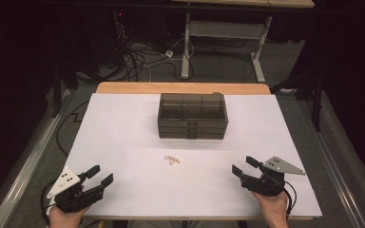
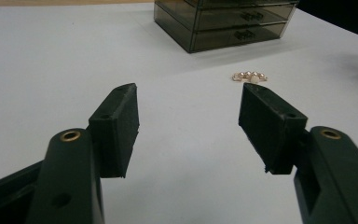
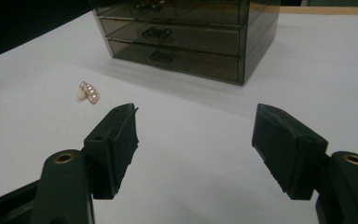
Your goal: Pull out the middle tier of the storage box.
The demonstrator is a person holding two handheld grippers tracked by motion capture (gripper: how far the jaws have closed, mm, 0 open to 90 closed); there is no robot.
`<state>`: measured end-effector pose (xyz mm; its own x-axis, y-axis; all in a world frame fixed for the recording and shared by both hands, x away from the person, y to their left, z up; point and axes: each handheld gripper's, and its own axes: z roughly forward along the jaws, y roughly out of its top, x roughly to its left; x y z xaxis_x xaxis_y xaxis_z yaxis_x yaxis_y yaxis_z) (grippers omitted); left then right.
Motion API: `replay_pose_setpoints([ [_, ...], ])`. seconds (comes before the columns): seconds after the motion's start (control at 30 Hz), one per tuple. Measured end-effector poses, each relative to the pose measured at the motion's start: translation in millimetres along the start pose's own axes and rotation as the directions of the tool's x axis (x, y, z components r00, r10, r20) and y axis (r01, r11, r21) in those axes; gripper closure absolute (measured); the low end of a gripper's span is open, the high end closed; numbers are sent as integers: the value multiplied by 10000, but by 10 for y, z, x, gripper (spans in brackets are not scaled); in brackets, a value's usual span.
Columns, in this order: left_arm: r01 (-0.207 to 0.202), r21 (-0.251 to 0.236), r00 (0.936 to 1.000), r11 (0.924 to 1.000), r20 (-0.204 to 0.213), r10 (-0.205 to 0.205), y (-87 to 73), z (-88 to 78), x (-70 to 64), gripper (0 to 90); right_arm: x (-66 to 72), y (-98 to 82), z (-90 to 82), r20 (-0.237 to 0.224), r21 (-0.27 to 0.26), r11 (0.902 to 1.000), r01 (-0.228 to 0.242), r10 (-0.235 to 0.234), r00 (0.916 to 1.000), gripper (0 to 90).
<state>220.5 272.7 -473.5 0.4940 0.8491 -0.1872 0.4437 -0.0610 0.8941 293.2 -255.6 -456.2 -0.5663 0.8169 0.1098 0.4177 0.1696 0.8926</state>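
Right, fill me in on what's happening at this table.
A person holds a claw in each hand at the near edge of the white table. The left claw and right claw are both open and empty. A small beaded trinket lies untouched between them, in front of a smoky drawer box whose drawers look closed.

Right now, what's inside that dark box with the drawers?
The box has smoky see-through walls. Its top tray shows dividers with nothing clear in them. The shut drawers below are too dark to see into. A small beaded piece lies outside, in front.
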Motion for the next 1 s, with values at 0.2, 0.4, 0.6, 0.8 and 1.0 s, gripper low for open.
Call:
replay_pose_setpoints([
  [0.2, -11, 17, 10000, 10000, 27, 11, 3, 8, -3, 370, -24, 43, 92, -128, 65, 9999, -129, 130, 9998, 305],
  [0.4, -18, 15, 10000, 10000, 48, 18, 2, 7, -4, 370, 13, 77, 198, -332, 140, 9999, -52, 57, 9994, 304],
  [0.6, -18, 18, 10000, 10000, 67, 18, 3, 8, -3, 371, 89, 116, 346, -703, 289, 9995, 93, -73, 9975, 301],
  [0.8, -50, 19, 10000, 10000, 48, 50, 2, 6, -6, 370, 190, 175, 487, -919, 337, 9990, 285, -253, 9954, 302],
  [1.0, -97, 46, 9999, 9999, 44, 97, 2, 11, -14, 371, 249, 218, 588, -1104, 436, 9979, 479, -428, 9930, 301],
])
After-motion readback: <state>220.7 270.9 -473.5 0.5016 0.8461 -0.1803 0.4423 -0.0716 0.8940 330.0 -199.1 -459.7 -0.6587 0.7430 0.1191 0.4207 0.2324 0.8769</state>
